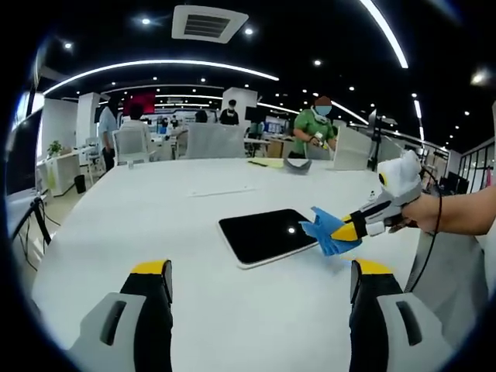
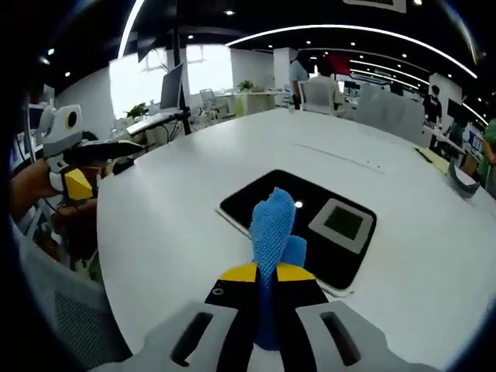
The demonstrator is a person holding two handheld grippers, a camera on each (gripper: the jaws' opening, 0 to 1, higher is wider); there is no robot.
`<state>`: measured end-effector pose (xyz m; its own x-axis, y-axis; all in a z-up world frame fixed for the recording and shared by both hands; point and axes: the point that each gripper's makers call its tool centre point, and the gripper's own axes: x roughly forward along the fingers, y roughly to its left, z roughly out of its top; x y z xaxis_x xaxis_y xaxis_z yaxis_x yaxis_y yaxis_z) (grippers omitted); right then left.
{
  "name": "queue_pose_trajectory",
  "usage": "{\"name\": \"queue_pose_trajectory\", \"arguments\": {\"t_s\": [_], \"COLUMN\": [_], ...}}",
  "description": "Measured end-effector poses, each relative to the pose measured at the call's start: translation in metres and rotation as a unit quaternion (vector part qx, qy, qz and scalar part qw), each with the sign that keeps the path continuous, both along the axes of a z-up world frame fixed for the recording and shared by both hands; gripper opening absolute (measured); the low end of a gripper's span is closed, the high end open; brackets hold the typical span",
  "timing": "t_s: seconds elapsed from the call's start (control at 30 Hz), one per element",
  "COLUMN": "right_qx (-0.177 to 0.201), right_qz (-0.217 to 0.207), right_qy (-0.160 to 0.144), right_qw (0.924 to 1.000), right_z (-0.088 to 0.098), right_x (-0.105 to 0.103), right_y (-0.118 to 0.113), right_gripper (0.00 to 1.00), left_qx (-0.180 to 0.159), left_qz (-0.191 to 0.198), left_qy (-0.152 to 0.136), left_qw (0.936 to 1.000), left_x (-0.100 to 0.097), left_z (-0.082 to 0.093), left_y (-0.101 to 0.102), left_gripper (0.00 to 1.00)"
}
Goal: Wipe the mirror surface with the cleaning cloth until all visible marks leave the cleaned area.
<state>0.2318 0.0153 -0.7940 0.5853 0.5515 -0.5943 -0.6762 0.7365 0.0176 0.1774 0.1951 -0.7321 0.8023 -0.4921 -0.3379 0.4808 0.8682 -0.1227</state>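
The mirror [image 1: 267,235] is a dark rectangular slab with a pale rim, lying flat on the white table [image 1: 155,225]; it reflects ceiling lights. In the left gripper view my left gripper [image 1: 260,288] stands open, short of the mirror's near edge. The right gripper [image 1: 339,229] comes in from the right, shut on the blue cleaning cloth [image 1: 325,232], which hangs at the mirror's right edge. In the right gripper view the cloth [image 2: 273,232] sticks up from my right gripper [image 2: 266,273] over the mirror [image 2: 306,225]. The left gripper [image 2: 85,167] is at the left.
A grey curved object [image 1: 297,163] and a yellow sheet [image 1: 266,163] lie at the table's far edge. Chairs [image 1: 213,141] and several people stand beyond it. A person's forearm [image 1: 465,211] reaches in from the right. Monitors [image 2: 172,89] stand on a desk off the table.
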Motion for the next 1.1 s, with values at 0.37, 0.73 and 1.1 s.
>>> {"name": "queue_pose_trajectory", "arguments": {"t_s": [0.37,0.73,1.1], "right_qx": [0.006,0.014,0.024], "right_qz": [0.010,0.017,0.017], "right_qy": [-0.003,-0.007,-0.002], "right_qw": [0.9999,0.9997,0.9996], "right_z": [0.003,0.006,-0.001], "right_x": [0.019,0.047,0.078], "right_y": [0.016,0.038,0.056], "right_gripper": [0.01,0.01,0.01], "left_qx": [0.003,0.005,0.006], "left_qz": [-0.006,-0.007,-0.009], "left_qy": [0.003,0.007,0.016], "left_qw": [1.0000,0.9999,0.9998], "left_x": [-0.001,0.002,0.011], "left_z": [0.000,0.001,-0.005], "left_y": [-0.004,-0.006,-0.006], "left_gripper": [0.96,0.96,0.96]}}
